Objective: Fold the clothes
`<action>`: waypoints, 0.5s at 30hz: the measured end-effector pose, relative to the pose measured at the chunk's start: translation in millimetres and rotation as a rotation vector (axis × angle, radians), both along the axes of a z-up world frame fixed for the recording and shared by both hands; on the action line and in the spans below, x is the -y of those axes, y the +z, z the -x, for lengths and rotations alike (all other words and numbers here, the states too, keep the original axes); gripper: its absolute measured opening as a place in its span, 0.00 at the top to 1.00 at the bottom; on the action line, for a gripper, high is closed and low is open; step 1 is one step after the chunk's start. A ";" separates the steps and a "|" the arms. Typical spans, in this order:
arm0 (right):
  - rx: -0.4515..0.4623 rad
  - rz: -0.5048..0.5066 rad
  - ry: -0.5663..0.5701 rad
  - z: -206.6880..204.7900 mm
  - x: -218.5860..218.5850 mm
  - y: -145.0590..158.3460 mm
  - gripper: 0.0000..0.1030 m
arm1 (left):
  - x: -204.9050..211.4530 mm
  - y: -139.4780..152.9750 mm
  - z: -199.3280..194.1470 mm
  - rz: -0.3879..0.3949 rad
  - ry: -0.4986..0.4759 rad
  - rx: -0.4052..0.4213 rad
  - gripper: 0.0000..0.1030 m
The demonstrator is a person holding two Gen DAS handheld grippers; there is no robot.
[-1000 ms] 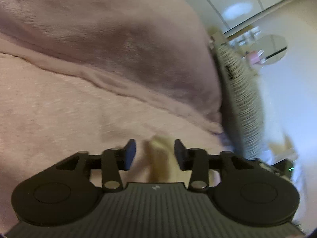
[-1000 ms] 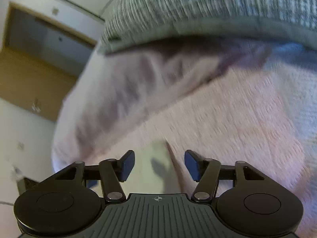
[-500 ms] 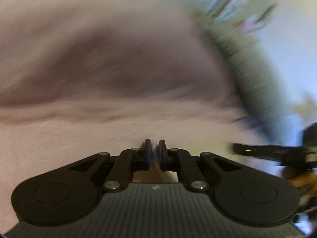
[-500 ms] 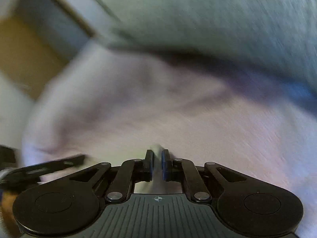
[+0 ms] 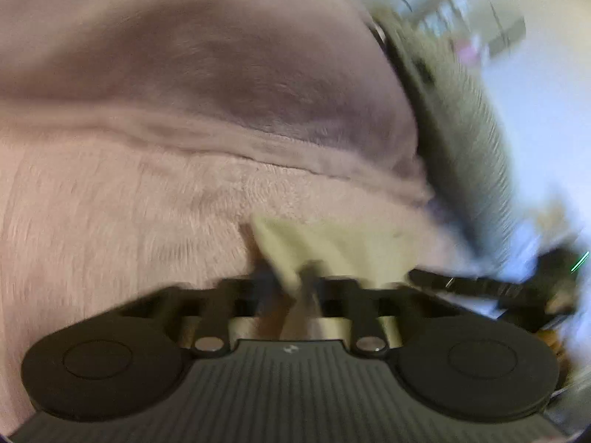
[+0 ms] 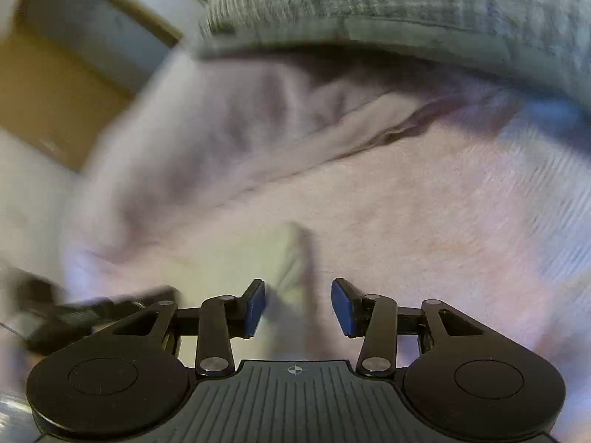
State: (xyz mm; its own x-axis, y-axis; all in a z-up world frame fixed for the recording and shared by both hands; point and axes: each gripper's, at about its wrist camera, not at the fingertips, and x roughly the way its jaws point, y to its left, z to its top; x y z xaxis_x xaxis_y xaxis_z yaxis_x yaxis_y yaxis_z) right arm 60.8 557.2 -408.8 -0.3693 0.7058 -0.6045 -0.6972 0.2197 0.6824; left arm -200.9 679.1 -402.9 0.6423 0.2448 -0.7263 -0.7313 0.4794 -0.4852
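Lying on the pink blanket (image 6: pixel 424 243), the pale cloth (image 5: pixel 332 243) sits at 12 o'clock of both tools; the left tool (image 5: pixel 286 277) grips its edge, though blur leaves that unsure, and the right tool (image 6: pixel 298 306) is spread, holding nothing, so it needs a corner before any fold.

There were two grippers: the left gripper (image 5: pixel 286 280), and the right gripper (image 6: pixel 298 306), each with two fingers, four fingers in all. The right gripper's two blue pads (image 6: pixel 255 308) stood apart; the left gripper's pair was too blurred to count clearly. One pale yellow cloth (image 5: pixel 332 243) lay in front of both. Beneath it was one pink fuzzy blanket (image 5: pixel 110 221), with one mauve fold (image 5: pixel 221 66) of fabric above it; whether that fold was a second piece could not be told. One grey checked cushion (image 6: pixel 406 11) showed behind, and one brown cabinet (image 6: pixel 48 85)
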 end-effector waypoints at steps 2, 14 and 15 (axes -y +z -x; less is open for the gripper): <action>0.033 0.011 -0.030 -9.8 14.3 4.9 0.57 | 5.5 10.8 -0.5 -0.092 0.043 -0.030 0.92; 0.170 0.133 -0.277 -89.0 198.3 37.6 0.56 | 111.7 54.1 80.9 -0.017 0.191 0.025 0.91; 0.164 0.159 -0.331 -98.1 235.9 41.6 0.56 | 128.2 54.3 82.2 0.017 0.190 0.031 0.91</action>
